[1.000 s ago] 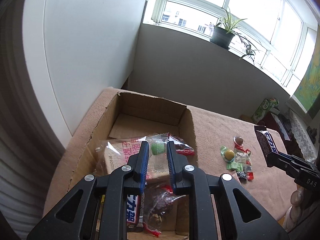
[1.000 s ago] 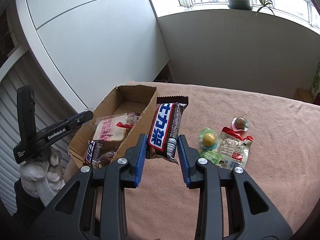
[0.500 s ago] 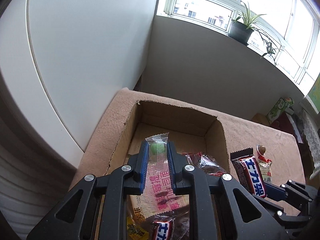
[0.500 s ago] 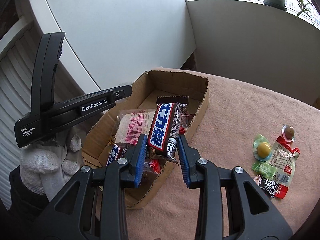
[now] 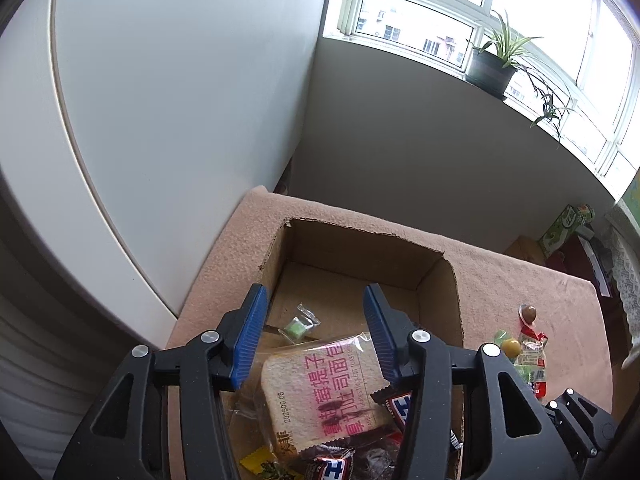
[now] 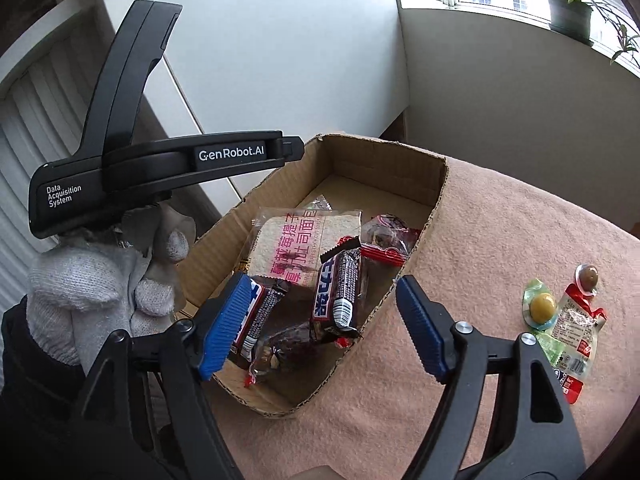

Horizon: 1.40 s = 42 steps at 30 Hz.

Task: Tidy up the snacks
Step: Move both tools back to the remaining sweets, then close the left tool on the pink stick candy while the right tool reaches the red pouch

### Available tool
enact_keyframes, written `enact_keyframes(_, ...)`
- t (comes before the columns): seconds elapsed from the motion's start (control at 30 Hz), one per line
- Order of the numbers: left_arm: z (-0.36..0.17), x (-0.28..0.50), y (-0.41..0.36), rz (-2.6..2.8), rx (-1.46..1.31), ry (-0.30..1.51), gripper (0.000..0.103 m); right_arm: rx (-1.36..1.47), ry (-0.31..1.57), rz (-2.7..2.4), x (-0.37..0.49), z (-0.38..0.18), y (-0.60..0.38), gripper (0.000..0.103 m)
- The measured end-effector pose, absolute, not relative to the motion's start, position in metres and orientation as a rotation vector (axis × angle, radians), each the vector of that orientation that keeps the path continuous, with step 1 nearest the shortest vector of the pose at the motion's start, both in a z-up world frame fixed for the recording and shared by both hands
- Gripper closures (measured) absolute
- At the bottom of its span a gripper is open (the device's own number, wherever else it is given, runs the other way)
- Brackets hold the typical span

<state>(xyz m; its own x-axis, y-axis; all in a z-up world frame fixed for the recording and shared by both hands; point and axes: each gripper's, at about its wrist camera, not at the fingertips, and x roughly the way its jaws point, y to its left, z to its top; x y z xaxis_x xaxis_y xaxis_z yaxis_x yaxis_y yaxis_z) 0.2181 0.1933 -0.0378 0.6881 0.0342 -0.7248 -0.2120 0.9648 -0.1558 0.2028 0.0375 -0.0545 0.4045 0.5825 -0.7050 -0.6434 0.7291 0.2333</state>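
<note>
An open cardboard box (image 5: pixel 360 234) stands on a pink-covered table. My left gripper (image 5: pixel 314 296) hangs over it with its jaws opening and nothing between the pads. A small green candy (image 5: pixel 298 325) lies loose on the box floor below. A bread packet (image 5: pixel 324 388) lies nearer. In the right wrist view my right gripper (image 6: pixel 322 284) is over the box (image 6: pixel 436 200), its jaws opening wide. A chocolate bar (image 6: pixel 338 280) lies free in the box, resting on the bread packet (image 6: pixel 292 240), beside another bar (image 6: pixel 256 320).
Several loose snacks (image 6: pixel 560 312) lie on the pink cloth (image 6: pixel 500 240) to the right of the box. A gloved hand (image 6: pixel 92 280) holds the left gripper's body (image 6: pixel 160 160) at the box's left side. A white wall panel is close behind.
The left gripper opened and the green candy dropped onto the box floor. The right gripper opened and its chocolate bar now lies in the box. Both hands moved over the box.
</note>
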Motion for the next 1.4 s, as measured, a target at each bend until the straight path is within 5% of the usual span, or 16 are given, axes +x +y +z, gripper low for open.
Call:
enact_keyframes(0.13, -0.033, 0.213, 0.191, 0.134, -0.238, 0.789, 0.054, -0.079, 0.829, 0.747, 0.196, -0.049, 0.019, 0.014)
enact_keyframes(0.57, -0.018, 0.158, 0.139, 0.007, -0.232, 0.700, 0.054, 0.010, 0.828, 0.583, 0.210, -0.039, -0.108, 0.013)
enact_keyframes(1.27, -0.079, 0.151, 0.009, -0.230, -0.168, 0.841, 0.054, 0.252, 1.027, 0.443, 0.280, -0.105, -0.203, 0.014)
enact_keyframes(1.4, -0.088, 0.160, -0.001, -0.230, -0.153, 0.862, 0.054, 0.249, 1.062, 0.454, 0.291, -0.118, -0.195, 0.024)
